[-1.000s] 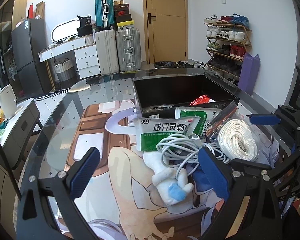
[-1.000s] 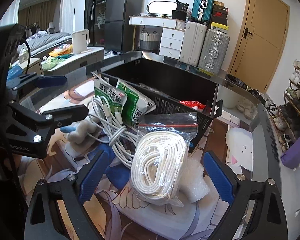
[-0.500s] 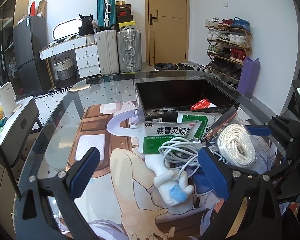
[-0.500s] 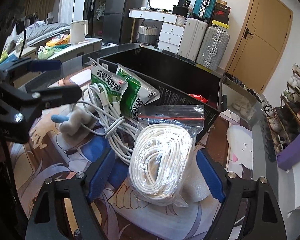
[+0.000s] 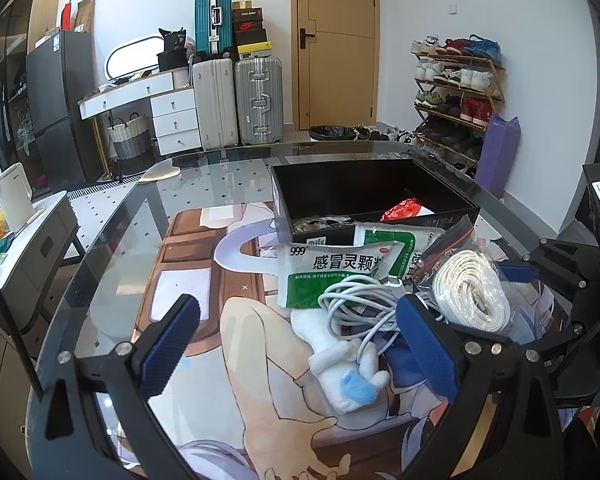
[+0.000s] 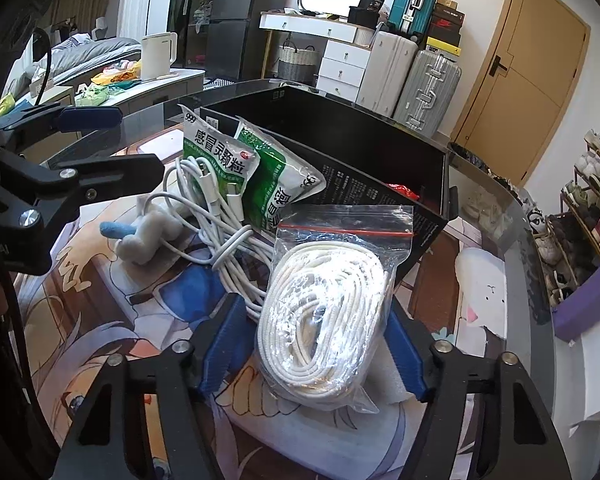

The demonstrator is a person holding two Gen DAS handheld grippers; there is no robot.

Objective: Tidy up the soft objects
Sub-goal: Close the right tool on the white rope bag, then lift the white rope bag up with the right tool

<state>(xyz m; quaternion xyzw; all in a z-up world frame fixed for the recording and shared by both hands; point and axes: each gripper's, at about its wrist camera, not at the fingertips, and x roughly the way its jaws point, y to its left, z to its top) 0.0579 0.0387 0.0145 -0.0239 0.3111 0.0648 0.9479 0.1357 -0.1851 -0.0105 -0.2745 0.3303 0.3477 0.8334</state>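
Clear zip-top plastic bag of coiled white rope [image 6: 320, 312] lies on the printed mat, directly between the blue pads of the right gripper [image 6: 314, 350], whose jaws are closing; both pads sit at the bag's flanks and look about to touch the film, though firm pressure cannot be confirmed. Long axis of the coil runs away from the gripper, roughly along its pointing line and tilted slightly to its right; the red-striped zip end [image 6: 346, 229] points forward toward the black open-topped cardboard box [image 6: 380, 168], the rounded bottom end nearest the wrist. Risks, as judged: slick film may slide over the rope, so the pads could pinch plastic only and the coil sag or slip out on lifting. The tangled white charging cable [image 6: 224, 220] lies just beside the left pad and partly under the bag edge; a strand could be caught and dragged along, pulling the two green-and-white medicine sachets [image 6: 236, 168] resting on it. White foam wrap piece [image 6: 384, 380] under the bag near the right pad may also be nipped. Further out, forward-left, lies a small grey-white plush toy [image 6: 144, 240]. Left gripper [image 5: 296, 344] hovers wide open, empty, over the mat.
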